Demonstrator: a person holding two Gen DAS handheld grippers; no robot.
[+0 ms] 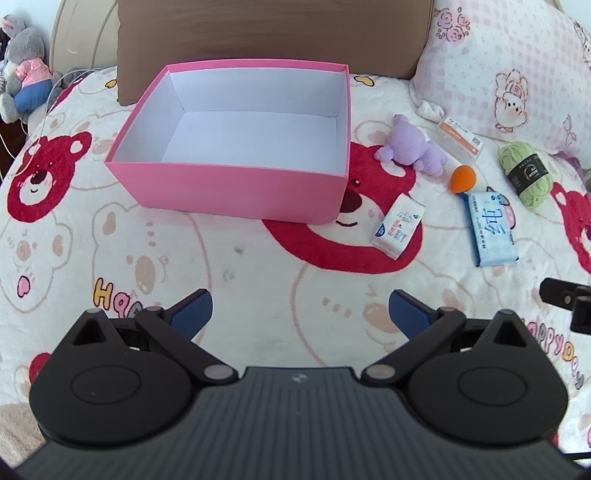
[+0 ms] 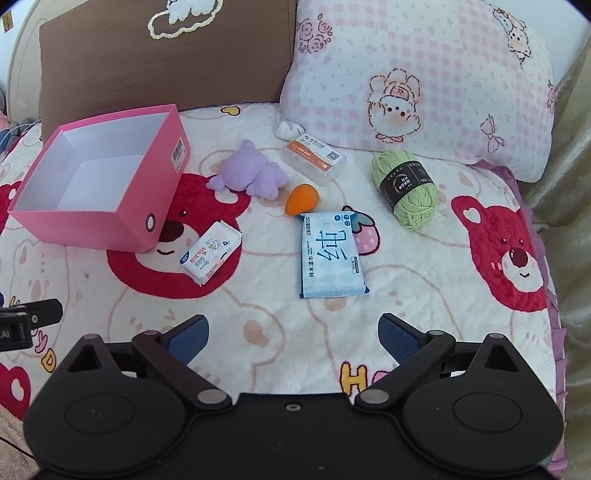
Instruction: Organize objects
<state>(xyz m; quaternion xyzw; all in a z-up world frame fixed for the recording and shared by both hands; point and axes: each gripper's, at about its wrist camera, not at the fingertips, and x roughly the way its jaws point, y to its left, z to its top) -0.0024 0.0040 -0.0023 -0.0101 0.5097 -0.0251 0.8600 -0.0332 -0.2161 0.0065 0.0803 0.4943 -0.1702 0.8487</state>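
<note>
An empty pink box (image 1: 236, 188) (image 2: 92, 225) with a white inside sits on the bear-print blanket. To its right lie a purple plush toy (image 1: 413, 149) (image 2: 251, 173), a clear plastic case (image 1: 460, 137) (image 2: 314, 158), an orange sponge egg (image 1: 462, 179) (image 2: 302, 199), a small white wipes pack (image 1: 397, 226) (image 2: 210, 254), a blue wipes pack (image 1: 491, 229) (image 2: 330, 258) and green yarn (image 1: 526, 173) (image 2: 406, 188). My left gripper (image 1: 301, 314) hovers open in front of the box. My right gripper (image 2: 293, 338) hovers open just short of the blue wipes pack. Neither holds anything.
A brown cushion (image 1: 273, 33) (image 2: 166, 62) and a pink checked pillow (image 1: 513, 70) (image 2: 424, 81) stand behind the objects. A grey plush toy (image 1: 26, 66) sits at the far left. Each view catches the other gripper's edge: (image 1: 569, 299), (image 2: 26, 321). The blanket's edge (image 2: 554, 295) runs down the right.
</note>
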